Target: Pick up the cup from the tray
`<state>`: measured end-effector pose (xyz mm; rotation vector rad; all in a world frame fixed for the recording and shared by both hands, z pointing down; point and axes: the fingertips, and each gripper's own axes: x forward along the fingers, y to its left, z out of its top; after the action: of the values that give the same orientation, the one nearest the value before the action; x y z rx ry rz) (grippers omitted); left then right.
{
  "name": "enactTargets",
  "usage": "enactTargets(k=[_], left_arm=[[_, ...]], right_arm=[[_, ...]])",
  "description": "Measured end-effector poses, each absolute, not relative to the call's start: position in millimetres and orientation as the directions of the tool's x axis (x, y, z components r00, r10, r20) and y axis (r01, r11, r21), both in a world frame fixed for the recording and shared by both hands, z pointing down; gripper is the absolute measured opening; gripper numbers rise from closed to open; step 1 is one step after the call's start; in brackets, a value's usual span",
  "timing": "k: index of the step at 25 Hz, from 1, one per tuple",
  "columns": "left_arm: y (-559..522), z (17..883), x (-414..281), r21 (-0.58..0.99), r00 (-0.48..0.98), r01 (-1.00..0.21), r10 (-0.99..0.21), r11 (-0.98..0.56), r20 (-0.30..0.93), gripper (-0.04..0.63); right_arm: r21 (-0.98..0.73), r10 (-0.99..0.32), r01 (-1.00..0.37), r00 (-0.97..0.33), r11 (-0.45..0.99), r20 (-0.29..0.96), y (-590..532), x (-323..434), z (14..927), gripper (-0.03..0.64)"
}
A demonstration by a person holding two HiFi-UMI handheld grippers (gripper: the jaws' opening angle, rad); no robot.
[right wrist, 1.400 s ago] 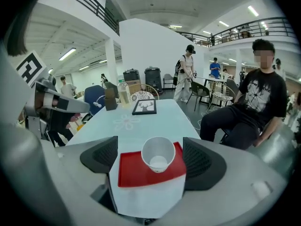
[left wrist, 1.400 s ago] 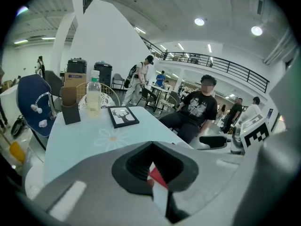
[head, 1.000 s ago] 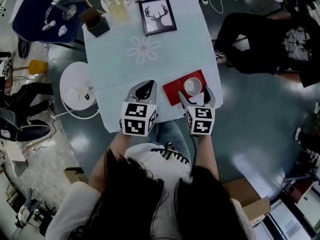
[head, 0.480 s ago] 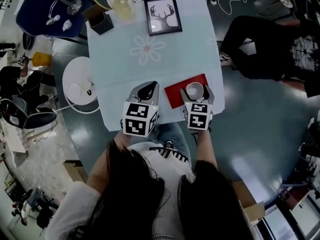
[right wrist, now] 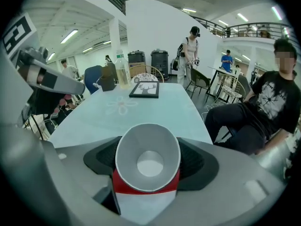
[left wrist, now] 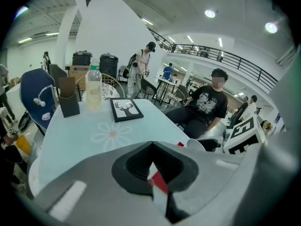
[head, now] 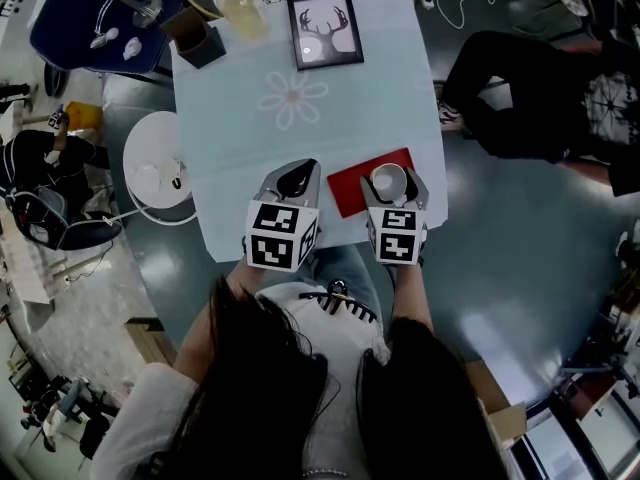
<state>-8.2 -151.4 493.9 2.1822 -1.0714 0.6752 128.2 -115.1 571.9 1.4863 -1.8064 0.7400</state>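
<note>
A white paper cup (head: 388, 180) stands on a red tray (head: 350, 186) at the near right edge of the pale table (head: 300, 128). My right gripper (head: 391, 182) has a finger on each side of the cup. In the right gripper view the black pads (right wrist: 101, 158) press against the cup (right wrist: 148, 157), with the tray (right wrist: 146, 189) red beneath it. My left gripper (head: 292, 175) rests over the table left of the tray, shut and empty. In the left gripper view the gripper's (left wrist: 153, 173) jaws meet, and the cup (left wrist: 196, 144) shows beyond them at the right.
At the table's far end stand a framed deer picture (head: 325, 30), a bottle (head: 238, 8) and a dark holder (head: 195, 43). A person in black (head: 540, 78) sits to the right. A round white stool (head: 160, 173) and a blue chair (head: 85, 23) are on the left.
The right gripper moved forward round the cup and its jaws narrowed onto it. The left gripper stayed where it was.
</note>
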Motion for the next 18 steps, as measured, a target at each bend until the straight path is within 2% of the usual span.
enactTargets(k=[8, 18], left_arm=[[-159.6, 491.0, -1.1, 0.308, 0.548, -0.823, -0.520, -0.478, 0.655, 0.000], [-175.7, 493.5, -5.6, 0.313, 0.521, -0.846, -0.543, -0.431, 0.658, 0.000]], right_arm=[[-0.027, -0.687, -0.970, -0.189, 0.241, 0.702, -156.5, 118.5, 527.5, 0.373], [-0.047, -0.652, -0.951, -0.245, 0.306, 0.717, -202.6, 100.7, 544.9, 0.371]])
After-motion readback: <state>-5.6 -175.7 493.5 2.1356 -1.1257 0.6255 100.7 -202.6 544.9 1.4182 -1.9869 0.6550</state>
